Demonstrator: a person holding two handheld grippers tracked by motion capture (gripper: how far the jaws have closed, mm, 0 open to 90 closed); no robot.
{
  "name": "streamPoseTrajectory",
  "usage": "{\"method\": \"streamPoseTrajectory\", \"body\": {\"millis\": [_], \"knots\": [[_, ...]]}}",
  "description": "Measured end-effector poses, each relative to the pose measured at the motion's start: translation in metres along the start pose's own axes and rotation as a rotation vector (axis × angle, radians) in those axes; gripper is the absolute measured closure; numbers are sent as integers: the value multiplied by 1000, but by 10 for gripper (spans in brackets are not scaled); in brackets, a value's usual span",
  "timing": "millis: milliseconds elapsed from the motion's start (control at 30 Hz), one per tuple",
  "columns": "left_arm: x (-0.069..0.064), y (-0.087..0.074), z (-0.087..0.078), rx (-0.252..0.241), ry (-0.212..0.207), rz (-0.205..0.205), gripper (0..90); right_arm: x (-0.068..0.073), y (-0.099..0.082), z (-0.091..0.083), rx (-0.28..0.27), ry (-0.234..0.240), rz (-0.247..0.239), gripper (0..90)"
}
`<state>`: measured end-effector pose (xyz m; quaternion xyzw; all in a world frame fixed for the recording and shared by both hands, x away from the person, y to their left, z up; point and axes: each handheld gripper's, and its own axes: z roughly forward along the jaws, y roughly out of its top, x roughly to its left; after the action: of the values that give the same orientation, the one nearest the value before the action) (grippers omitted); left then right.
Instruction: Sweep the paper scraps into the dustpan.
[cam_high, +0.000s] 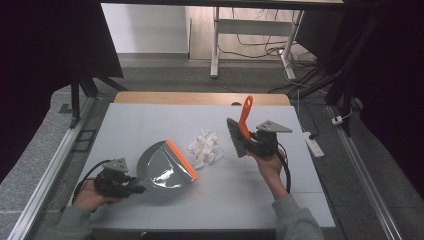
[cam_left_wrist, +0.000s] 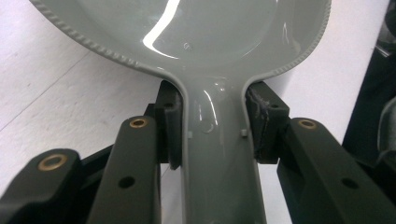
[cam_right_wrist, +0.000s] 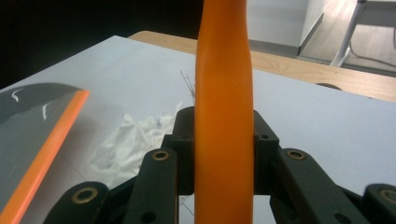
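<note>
A grey dustpan (cam_high: 165, 167) with an orange lip (cam_high: 182, 160) rests on the table, its lip facing a heap of white paper scraps (cam_high: 206, 148). My left gripper (cam_high: 134, 189) is shut on the dustpan's handle (cam_left_wrist: 218, 154), with the pads pressed on both sides of it. My right gripper (cam_high: 248, 143) is shut on the orange handle (cam_right_wrist: 224, 112) of a hand brush (cam_high: 236, 137). The brush's dark bristles hang just right of the scraps (cam_right_wrist: 128, 140), and its handle points up and away. The dustpan's lip (cam_right_wrist: 44, 154) lies to the left of the scraps in the right gripper view.
The grey table top (cam_high: 150, 120) has a wooden strip (cam_high: 200, 98) along its far edge. A white power strip (cam_high: 314, 144) lies off the table's right side. Desk legs and cables (cam_high: 250, 40) stand beyond the table on the floor.
</note>
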<state>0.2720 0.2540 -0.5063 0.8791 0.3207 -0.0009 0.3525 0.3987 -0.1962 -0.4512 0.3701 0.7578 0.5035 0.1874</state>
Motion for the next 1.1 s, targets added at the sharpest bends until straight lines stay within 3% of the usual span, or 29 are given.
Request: {"method": "streamPoseTrajectory", "body": {"millis": [100, 333, 500, 1100], "knots": [[0, -1, 0, 10, 9, -8, 613, 1, 13, 7, 32, -19, -40, 701], [-2, 0, 0, 5, 9, -7, 612, 6, 32, 23, 85, -46, -48, 701], [0, 0, 0, -3, 6, -17, 612, 10, 46, 37, 123, -54, -85, 702], [2, 3, 6, 15, -19, -37, 612, 6, 45, 77, 174, -68, -63, 701]]}}
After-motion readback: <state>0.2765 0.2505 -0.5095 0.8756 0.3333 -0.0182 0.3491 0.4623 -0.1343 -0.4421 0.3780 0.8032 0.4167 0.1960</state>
